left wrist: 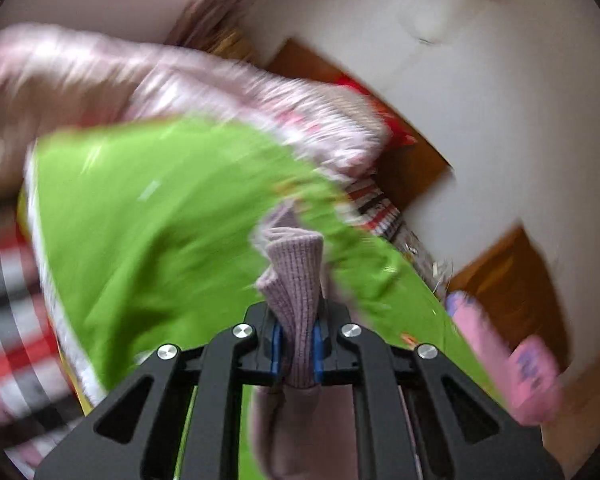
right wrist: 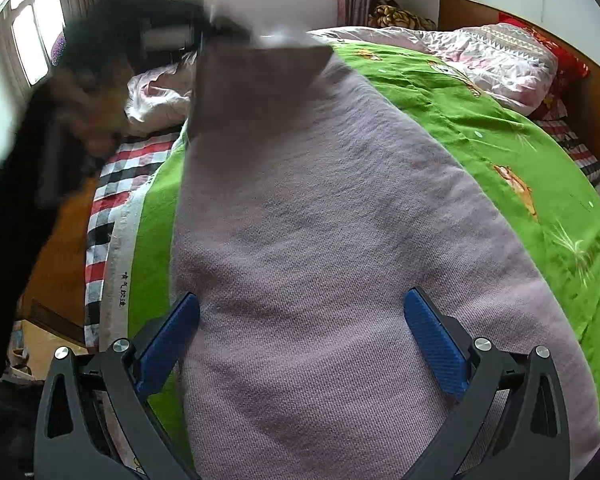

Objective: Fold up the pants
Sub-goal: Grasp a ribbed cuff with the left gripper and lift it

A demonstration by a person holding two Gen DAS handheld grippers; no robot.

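Note:
The pants (right wrist: pixel 320 220) are mauve knit fabric, spread lengthwise over a green sheet (right wrist: pixel 500 140) on the bed. My left gripper (left wrist: pixel 296 344) is shut on a bunched ribbed end of the pants (left wrist: pixel 296 272) and holds it up above the sheet; that view is motion-blurred. In the right wrist view this lifted end (right wrist: pixel 256 80) hangs at the far side, held by the blurred left gripper (right wrist: pixel 168 36). My right gripper (right wrist: pixel 300 344) is open and empty, its blue pads (right wrist: pixel 432 340) spread just above the near part of the pants.
A pink quilt (right wrist: pixel 496 60) and a red pillow (right wrist: pixel 548 40) lie at the head of the bed by the wooden headboard (right wrist: pixel 472 12). A checked sheet (right wrist: pixel 112 184) shows at the bed's left edge. The person's dark sleeve (right wrist: pixel 16 200) is at left. A window (right wrist: pixel 32 40) is behind.

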